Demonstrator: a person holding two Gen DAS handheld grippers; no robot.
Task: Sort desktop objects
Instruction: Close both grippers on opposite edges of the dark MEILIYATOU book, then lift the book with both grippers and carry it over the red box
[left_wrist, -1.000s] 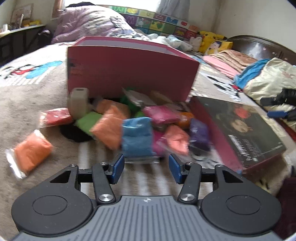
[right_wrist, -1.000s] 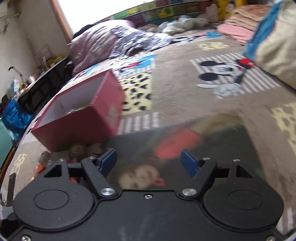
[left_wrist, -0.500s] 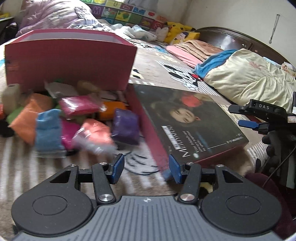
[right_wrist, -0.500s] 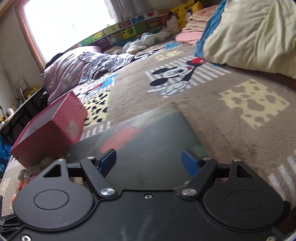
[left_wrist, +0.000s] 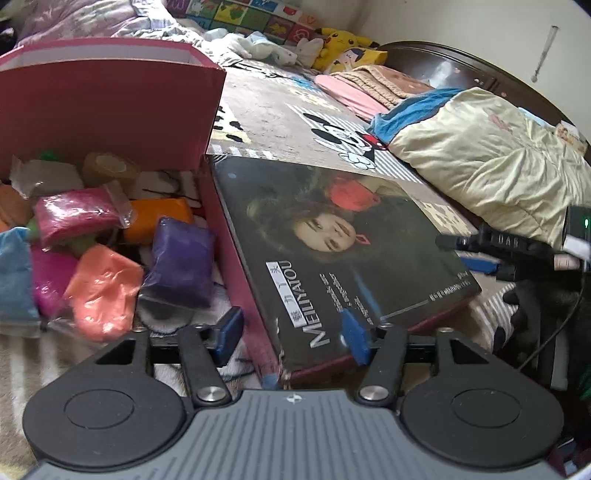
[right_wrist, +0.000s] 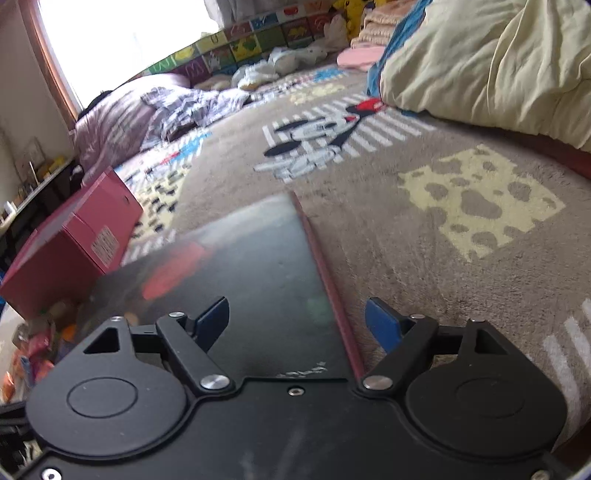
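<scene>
Where both grippers gape: box lid (left_wrist: 343, 240) between left gripper's (left_wrist: 291, 336) fingertips.

Left hand-held gripper (left_wrist: 291, 341) and right hand-held gripper (right_wrist: 297, 325) both seemingly gape empty.

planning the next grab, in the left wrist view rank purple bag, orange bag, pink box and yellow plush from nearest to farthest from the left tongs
1. purple bag, just ahead, slightly left of the left tongs
2. orange bag, behind the purple one
3. pink box, standing behind the pile, left
4. yellow plush, far back by the wall
</scene>
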